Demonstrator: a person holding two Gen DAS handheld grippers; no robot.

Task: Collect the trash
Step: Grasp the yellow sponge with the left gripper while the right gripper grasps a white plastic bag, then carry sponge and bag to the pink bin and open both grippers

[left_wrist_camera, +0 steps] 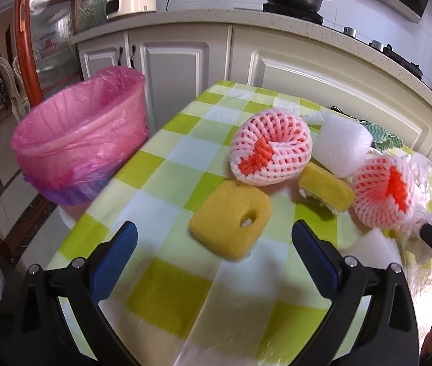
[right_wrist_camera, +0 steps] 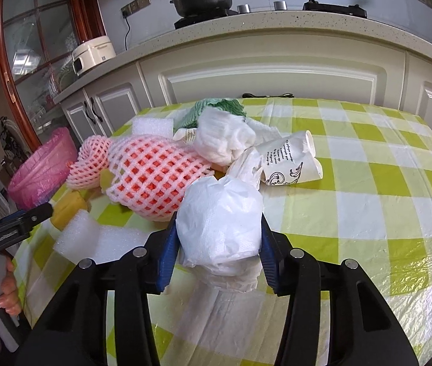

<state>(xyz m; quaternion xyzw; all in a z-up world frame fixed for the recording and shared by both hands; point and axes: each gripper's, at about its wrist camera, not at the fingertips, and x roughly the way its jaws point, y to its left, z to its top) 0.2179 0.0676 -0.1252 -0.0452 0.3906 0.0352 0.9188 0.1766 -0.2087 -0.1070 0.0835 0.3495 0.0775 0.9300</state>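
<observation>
One lined pink bin (left_wrist_camera: 78, 140) is seen empty at the left of the left-wrist view, beside the checked worktop (left_wrist_camera: 167, 292). Light, soft foam nets (left_wrist_camera: 270, 146) are piled mid-frame. A crumpled white bag (right_wrist_camera: 220, 225), limp and slippery, is pinched at its bulk by the right claw (right_wrist_camera: 219, 253); the left claw (left_wrist_camera: 216, 244) is released.

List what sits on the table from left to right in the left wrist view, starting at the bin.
Pink-lined bin → square yellow sponge → left foam fruit net → yellow sponge block → right foam fruit net → crumpled white plastic.
</observation>
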